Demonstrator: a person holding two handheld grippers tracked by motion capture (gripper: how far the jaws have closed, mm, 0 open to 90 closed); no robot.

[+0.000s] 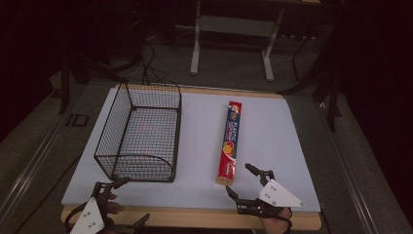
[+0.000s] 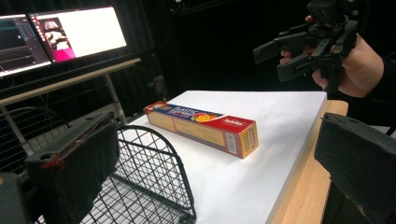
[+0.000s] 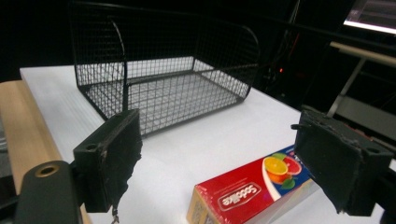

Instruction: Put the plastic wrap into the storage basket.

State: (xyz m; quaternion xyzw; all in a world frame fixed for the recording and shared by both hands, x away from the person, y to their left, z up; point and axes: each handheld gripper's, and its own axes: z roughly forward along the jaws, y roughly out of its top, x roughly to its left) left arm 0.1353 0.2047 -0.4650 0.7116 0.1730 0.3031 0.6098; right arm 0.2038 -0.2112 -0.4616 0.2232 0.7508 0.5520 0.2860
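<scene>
A person stands at the near edge of a table (image 1: 292,146) covered with a white sheet, holding a hand-held gripper in each hand. A long, narrow red box of plastic wrap (image 1: 230,142) lies flat on the sheet, right of centre, its length running away from the person; fruit pictures and white lettering show on its top face. The right hand-held gripper (image 1: 239,181) hovers just beside the box's near end, its two black jaws spread wide apart and holding nothing. In the right gripper view the box end (image 3: 243,196) sits low between those open jaws, not touched by either. The left hand-held gripper (image 1: 130,201) is at the near left corner of the table, just in front of a black wire basket (image 1: 139,131), and its jaws are also wide apart and empty. The basket stands upright on the left half of the sheet, well apart from the box, with nothing inside. In the left gripper view, lit computer monitors (image 2: 60,37) stand on a desk beyond the table
</scene>
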